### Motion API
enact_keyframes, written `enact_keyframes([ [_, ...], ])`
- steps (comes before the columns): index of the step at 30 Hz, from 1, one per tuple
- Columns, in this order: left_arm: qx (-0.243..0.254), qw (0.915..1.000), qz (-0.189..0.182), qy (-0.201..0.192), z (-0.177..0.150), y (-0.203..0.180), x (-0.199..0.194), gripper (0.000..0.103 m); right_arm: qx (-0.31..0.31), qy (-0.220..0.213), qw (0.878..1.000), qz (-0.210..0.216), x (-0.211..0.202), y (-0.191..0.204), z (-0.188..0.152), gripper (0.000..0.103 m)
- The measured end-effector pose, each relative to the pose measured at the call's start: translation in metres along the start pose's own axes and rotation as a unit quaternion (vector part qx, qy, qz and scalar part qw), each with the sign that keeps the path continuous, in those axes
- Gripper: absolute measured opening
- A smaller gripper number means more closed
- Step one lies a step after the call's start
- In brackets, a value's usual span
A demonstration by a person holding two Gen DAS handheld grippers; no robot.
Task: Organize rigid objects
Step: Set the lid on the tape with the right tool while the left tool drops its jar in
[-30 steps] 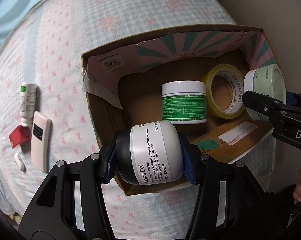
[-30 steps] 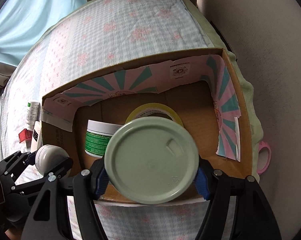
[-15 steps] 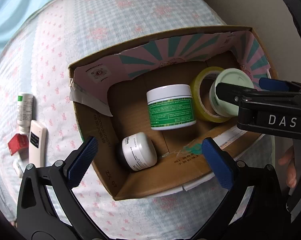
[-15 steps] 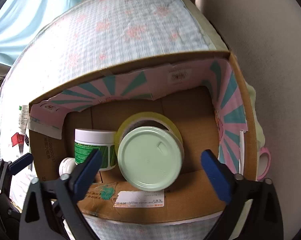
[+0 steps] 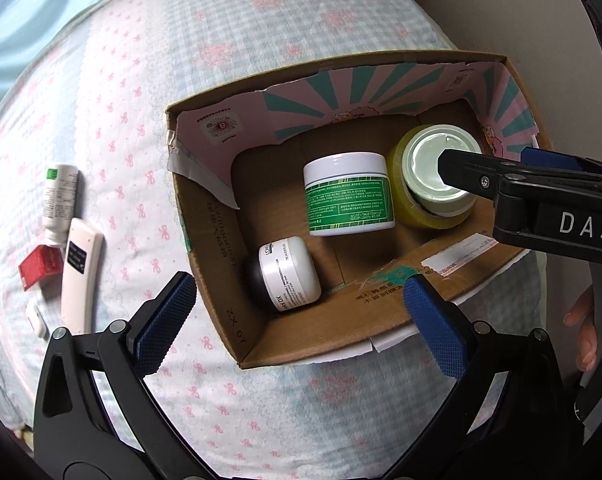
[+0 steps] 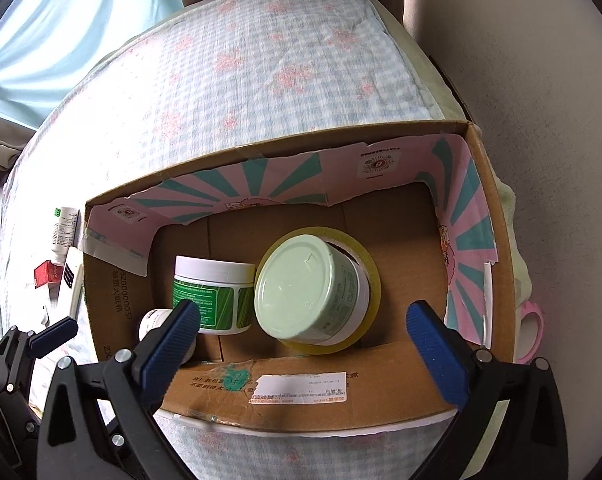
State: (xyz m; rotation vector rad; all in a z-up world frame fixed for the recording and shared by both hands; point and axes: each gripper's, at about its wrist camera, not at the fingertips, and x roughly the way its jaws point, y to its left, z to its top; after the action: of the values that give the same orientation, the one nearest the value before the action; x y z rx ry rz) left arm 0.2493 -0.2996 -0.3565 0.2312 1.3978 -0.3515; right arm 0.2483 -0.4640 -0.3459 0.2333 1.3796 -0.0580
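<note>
Four things already sit in the cardboard box [image 5: 217,280] on the bed [image 5: 261,60]: a small white jar [image 5: 289,274] lying at its near left, a green-labelled jar [image 5: 349,194] in the middle, and a pale green tub [image 6: 313,292] resting tilted in a tape roll [image 6: 371,276] on the right. Both the left claw [image 5: 301,320] and the right claw [image 6: 313,340] are spread wide and empty above the box. Left of the box a white tube [image 5: 59,200], a remote [image 5: 79,272] and a red packet [image 5: 37,270] lie on the bed, so I judge those remain.

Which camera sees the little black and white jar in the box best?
The left wrist view. There the small jar lies in plain sight on its side on the floor of the cardboard box, label readable. In the right wrist view, a blue finger of the right tool hides most of the jar.
</note>
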Motion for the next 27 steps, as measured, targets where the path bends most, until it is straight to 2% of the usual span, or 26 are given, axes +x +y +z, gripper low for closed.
enact_keyframes([
  [16,-0.008,0.9989,-0.002,-0.046,-0.008,0.010,-0.053,0.103,0.006,-0.010,1.000,-0.010,-0.034,0.026,0.000,0.103],
  [21,-0.028,0.9965,0.014,-0.077,-0.024,0.033,-0.082,0.103,-0.007,-0.038,0.999,-0.027,-0.061,0.043,-0.005,0.103],
  [25,-0.043,0.9941,0.001,-0.100,-0.045,0.064,-0.112,0.103,-0.010,-0.058,0.998,-0.029,-0.089,0.068,-0.016,0.103],
  [27,-0.044,0.9922,0.011,-0.116,-0.059,0.083,-0.129,0.103,-0.008,-0.063,0.998,-0.028,-0.102,0.084,-0.024,0.103],
])
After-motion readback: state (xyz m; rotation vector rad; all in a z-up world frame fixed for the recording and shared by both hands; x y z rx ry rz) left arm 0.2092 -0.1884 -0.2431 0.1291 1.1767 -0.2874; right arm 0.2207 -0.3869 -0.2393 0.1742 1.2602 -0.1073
